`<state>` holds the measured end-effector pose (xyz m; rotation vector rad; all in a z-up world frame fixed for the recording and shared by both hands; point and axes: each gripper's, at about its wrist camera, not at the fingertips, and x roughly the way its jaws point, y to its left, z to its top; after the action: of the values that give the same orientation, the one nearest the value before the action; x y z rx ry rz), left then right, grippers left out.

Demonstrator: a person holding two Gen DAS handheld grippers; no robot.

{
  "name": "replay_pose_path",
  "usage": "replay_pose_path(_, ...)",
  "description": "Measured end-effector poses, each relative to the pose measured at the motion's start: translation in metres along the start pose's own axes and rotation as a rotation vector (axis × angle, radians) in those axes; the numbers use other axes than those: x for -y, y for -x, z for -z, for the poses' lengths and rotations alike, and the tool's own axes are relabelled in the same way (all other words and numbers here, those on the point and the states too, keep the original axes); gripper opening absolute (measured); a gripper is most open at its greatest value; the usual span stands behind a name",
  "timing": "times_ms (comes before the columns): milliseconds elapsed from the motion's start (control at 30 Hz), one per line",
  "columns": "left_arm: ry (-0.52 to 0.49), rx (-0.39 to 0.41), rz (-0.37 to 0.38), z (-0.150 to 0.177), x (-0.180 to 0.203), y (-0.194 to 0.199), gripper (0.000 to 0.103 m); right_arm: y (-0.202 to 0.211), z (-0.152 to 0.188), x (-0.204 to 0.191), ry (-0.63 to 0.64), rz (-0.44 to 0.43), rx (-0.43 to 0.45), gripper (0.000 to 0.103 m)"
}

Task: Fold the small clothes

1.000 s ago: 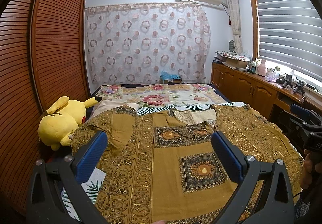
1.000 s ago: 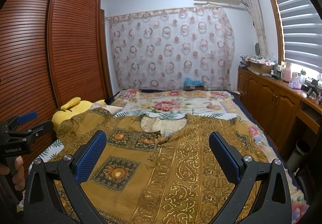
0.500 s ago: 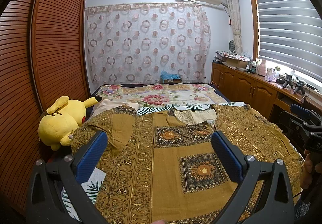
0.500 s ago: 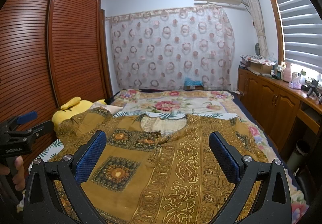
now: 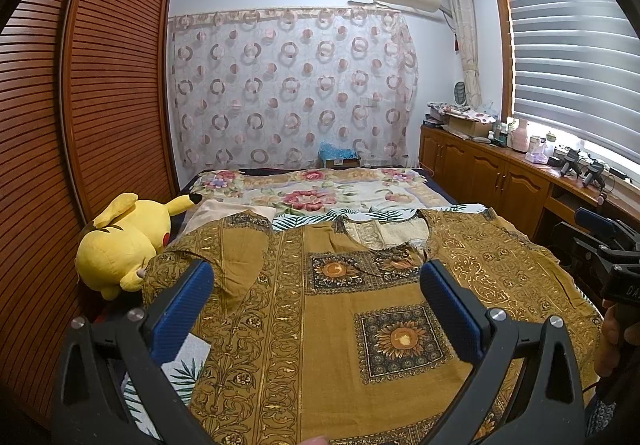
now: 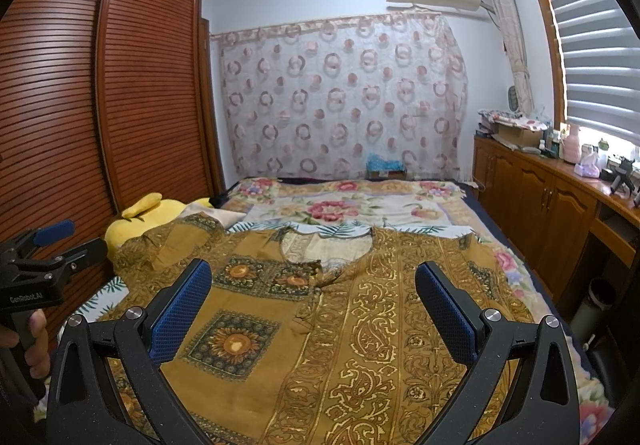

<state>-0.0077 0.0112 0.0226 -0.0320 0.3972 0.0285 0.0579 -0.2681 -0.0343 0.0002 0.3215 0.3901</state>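
The left gripper (image 5: 316, 309) hangs above the bed with its blue-padded fingers (image 5: 182, 311) spread wide and holding nothing; the right gripper (image 6: 312, 311) does the same, fingers (image 6: 446, 311) far apart and empty. Directly below and between both pairs of fingers lies the task's garment, a mustard-gold patterned shirt (image 5: 340, 325) spread flat with its front up, sunflower squares on one half and gold scrollwork on the other, its neckline (image 6: 326, 249) just beyond the fingertips. One sleeve (image 5: 216, 245) lies folded over beyond the left gripper's left finger. The shirt rests on a leaf-print cloth (image 5: 180, 373) showing under that same finger. At the edge of each view the other gripper appears, gripped by a hand (image 6: 34, 341). Further out, left of the fingers, a yellow plush toy (image 5: 120, 245) lies at the bed's edge beside the slatted wardrobe (image 5: 100, 105). Beyond the shirt a floral bedspread (image 6: 344, 205) covers the bed, and a circle-patterned curtain (image 5: 292, 85) hangs on the far wall.
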Motion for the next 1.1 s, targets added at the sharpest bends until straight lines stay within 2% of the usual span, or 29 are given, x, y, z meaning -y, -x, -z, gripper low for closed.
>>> replay_pose_path(367, 0.0, -0.025, 0.001, 0.006, -0.002, -0.005, 0.103, -0.003, 0.001, -0.001, -0.005, -0.01, -0.017, 0.103)
replay_pose_path(867, 0.062, -0.1, -0.099, 0.021, -0.074, -0.031, 0.103, -0.038, 0.016, -0.016, 0.032, -0.077, -0.079, 0.103)
replay_pose_path(1100, 0.046, -0.133, -0.125, 0.026, -0.099, -0.045, 0.103, -0.059, 0.024, -0.028, 0.046, -0.106, -0.127, 0.103)
